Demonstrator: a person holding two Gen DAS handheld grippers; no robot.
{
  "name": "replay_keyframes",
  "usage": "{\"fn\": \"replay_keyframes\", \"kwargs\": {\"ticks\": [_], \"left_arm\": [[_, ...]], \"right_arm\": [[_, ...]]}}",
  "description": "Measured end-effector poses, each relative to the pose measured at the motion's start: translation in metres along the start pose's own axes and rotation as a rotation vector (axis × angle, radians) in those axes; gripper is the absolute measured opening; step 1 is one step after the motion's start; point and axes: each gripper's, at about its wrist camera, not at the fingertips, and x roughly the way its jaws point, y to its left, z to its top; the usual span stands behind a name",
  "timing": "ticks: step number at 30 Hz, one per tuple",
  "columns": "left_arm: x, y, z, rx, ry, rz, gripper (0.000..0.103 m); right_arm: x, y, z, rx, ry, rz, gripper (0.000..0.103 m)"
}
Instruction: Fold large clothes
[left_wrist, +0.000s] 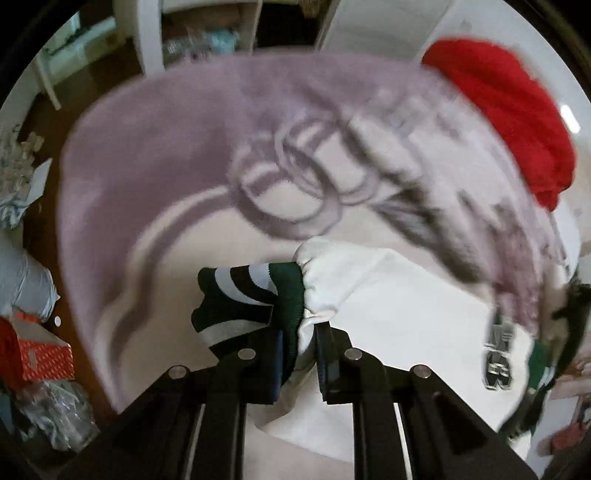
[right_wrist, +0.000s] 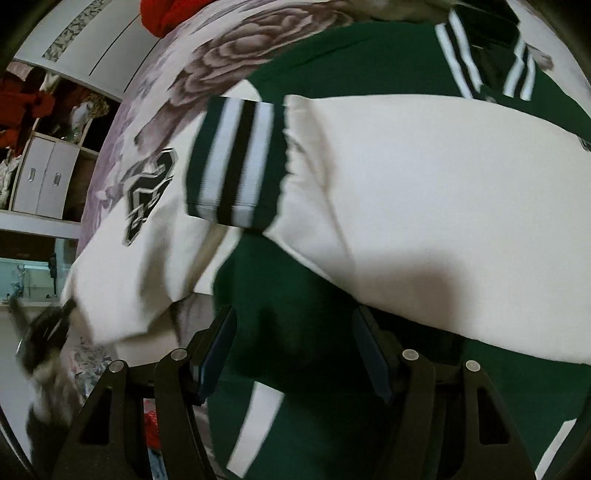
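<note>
A green and white varsity jacket lies on a bed with a lilac flowered cover (left_wrist: 147, 155). In the left wrist view my left gripper (left_wrist: 299, 347) is shut on the jacket's white sleeve (left_wrist: 369, 295) right at its green, white and black striped cuff (left_wrist: 240, 299), held above the bed. In the right wrist view my right gripper (right_wrist: 295, 350) is open, its fingers either side of the jacket's dark green body (right_wrist: 295, 295). A white sleeve (right_wrist: 406, 206) with a striped cuff (right_wrist: 236, 158) lies folded across the jacket. A black number patch (right_wrist: 147, 192) shows on the left.
A red garment (left_wrist: 517, 118) lies at the bed's far right, also at the top of the right wrist view (right_wrist: 166, 11). Boxes and bags (left_wrist: 40, 354) crowd the floor at left. White cabinets (right_wrist: 48, 181) and a wardrobe stand beyond the bed.
</note>
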Motion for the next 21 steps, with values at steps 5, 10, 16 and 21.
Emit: {"fn": "replay_keyframes", "kwargs": {"ticks": [5,10,16,21], "left_arm": [[0.025,0.003,0.022,-0.012,0.058,0.016,0.022],[-0.039,0.015,-0.007,-0.040,-0.017,-0.029,0.062],[-0.056,0.009,-0.076,-0.167,0.049,-0.066,0.086],[-0.006,-0.011,-0.095,-0.328,0.130,-0.234,0.086]], "right_arm": [[-0.014,0.013,0.011,-0.001,-0.061,-0.019,0.067],[-0.006,0.036,0.031,-0.087,-0.139,-0.138,0.076],[0.050,0.070,0.053,-0.208,-0.126,-0.369,0.043],[0.047,0.086,0.053,-0.273,-0.122,-0.339,0.039]]}}
